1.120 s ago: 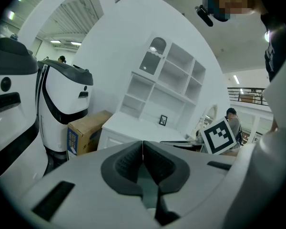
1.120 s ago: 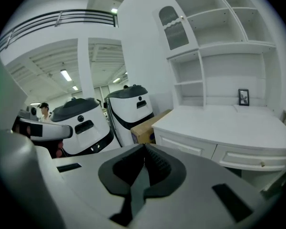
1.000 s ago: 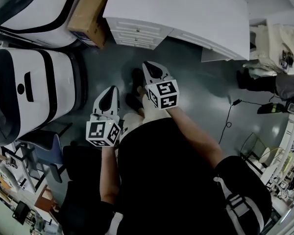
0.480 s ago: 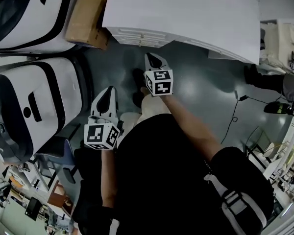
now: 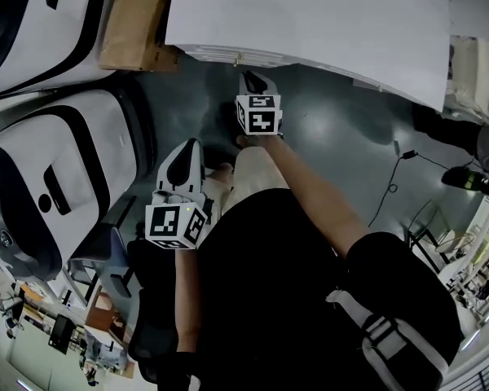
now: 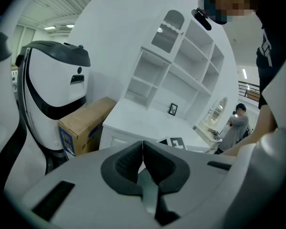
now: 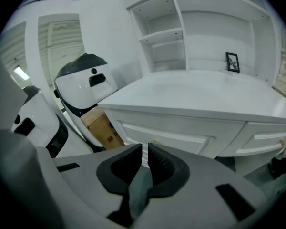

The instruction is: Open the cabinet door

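The white cabinet point(image 5: 310, 15) fills the top of the head view, and its front is hidden under its top there. In the right gripper view its panelled door point(image 7: 167, 130) with a small knob point(image 7: 156, 142) lies just beyond my right gripper point(image 7: 144, 149). That gripper's jaws are opening, a narrow gap shows, and nothing is between them. In the head view the right gripper point(image 5: 253, 78) points at the cabinet's front edge. My left gripper point(image 5: 189, 147) hangs further back over the floor, and its jaws point(image 6: 143, 144) are shut on nothing.
Two large white-and-black machines point(image 5: 57, 161) stand at the left, with a cardboard box point(image 5: 134, 23) against the cabinet's left end. Open shelves point(image 7: 205, 27) rise above the cabinet top. A cable point(image 5: 387, 186) lies on the floor, and a person point(image 5: 473, 137) stands at the right.
Both grippers have moved forward toward the cabinet. The right one has gone further and lower, up to the cabinet's front edge.
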`<act>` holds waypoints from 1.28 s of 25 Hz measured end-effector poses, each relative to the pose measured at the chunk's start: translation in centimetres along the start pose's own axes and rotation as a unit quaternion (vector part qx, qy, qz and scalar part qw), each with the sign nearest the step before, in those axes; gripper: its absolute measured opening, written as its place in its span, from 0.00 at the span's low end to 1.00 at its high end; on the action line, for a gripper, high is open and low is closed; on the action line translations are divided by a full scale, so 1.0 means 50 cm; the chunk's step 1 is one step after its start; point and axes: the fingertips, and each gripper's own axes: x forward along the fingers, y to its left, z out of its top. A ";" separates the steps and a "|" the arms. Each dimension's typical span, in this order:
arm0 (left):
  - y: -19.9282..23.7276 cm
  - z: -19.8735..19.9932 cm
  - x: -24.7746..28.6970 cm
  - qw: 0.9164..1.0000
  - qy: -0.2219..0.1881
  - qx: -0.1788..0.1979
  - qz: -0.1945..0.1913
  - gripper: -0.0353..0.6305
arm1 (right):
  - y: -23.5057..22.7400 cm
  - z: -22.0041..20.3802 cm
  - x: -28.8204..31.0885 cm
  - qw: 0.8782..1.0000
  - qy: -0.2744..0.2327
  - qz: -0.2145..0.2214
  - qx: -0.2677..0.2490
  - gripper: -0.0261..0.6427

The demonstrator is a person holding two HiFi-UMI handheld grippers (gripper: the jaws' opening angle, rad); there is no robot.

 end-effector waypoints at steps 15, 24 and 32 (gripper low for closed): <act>0.019 -0.026 0.035 0.999 0.041 -0.011 -0.006 0.09 | -0.059 -0.043 0.168 0.997 0.034 -0.060 0.042 0.20; 0.035 -0.035 0.045 0.999 0.045 -0.023 0.007 0.09 | -0.063 -0.045 0.217 0.994 0.050 -0.071 0.071 0.22; 0.026 -0.042 0.051 0.998 0.049 -0.024 0.004 0.09 | -0.067 -0.045 0.224 0.992 0.053 -0.074 0.083 0.18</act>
